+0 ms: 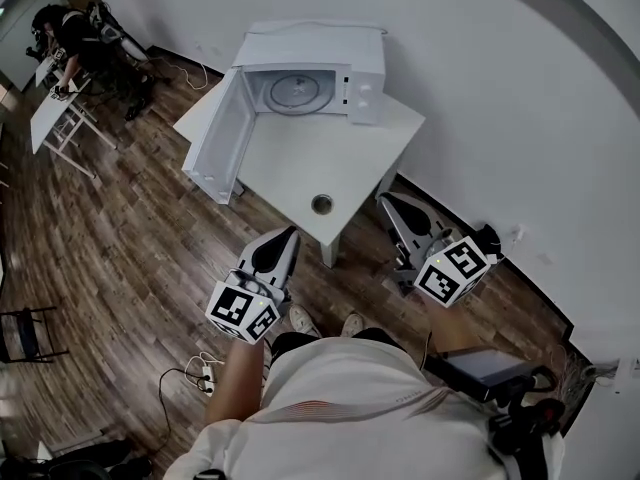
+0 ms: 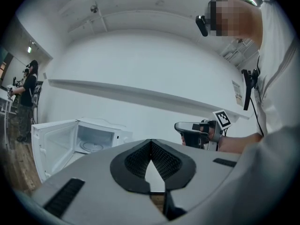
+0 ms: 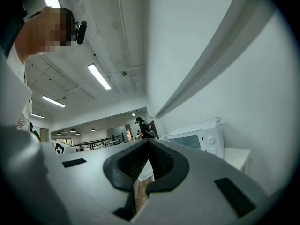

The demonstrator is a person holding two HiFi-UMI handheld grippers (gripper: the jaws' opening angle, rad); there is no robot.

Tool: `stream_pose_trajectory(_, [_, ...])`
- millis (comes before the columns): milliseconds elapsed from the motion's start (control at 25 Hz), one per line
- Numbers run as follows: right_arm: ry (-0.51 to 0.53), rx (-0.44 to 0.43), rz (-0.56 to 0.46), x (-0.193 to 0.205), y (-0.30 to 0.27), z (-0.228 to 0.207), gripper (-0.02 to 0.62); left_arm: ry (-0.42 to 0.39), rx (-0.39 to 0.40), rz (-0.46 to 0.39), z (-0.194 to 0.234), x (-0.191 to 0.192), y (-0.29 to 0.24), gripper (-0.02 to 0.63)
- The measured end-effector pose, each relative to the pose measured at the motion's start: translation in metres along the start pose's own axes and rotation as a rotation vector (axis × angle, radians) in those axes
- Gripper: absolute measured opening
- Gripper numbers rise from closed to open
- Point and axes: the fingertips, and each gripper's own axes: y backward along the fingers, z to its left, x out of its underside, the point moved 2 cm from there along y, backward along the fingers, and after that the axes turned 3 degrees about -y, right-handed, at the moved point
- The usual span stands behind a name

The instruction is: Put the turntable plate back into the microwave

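The plate (image 1: 294, 91) lies inside the open microwave (image 1: 345, 50), so the task looks done; left gripper (image 1: 284, 238) and right gripper (image 1: 391, 204) are clenched empty, well back from it

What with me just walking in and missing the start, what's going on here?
A person stands a little back from the white table, holding a gripper in each hand. The left gripper and right gripper both have their jaws closed with nothing between them. On the table, the microwave has its door swung wide open, and the turntable plate lies inside it. Neither gripper touches the microwave.
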Motion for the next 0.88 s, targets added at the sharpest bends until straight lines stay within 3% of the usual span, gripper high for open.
stream_pose_trajectory(280, [0.005,0.027,0.007,0.000,0.024,-0.010,0.005,-0.017,0.038,0.010,-0.034,0.009,-0.005,0.011])
stream_pose_trajectory(880, [0.035,0.005,0.019,0.013,0.004,0.027,0.005,-0.007,0.023,-0.022,-0.015,-0.001,0.024,0.011])
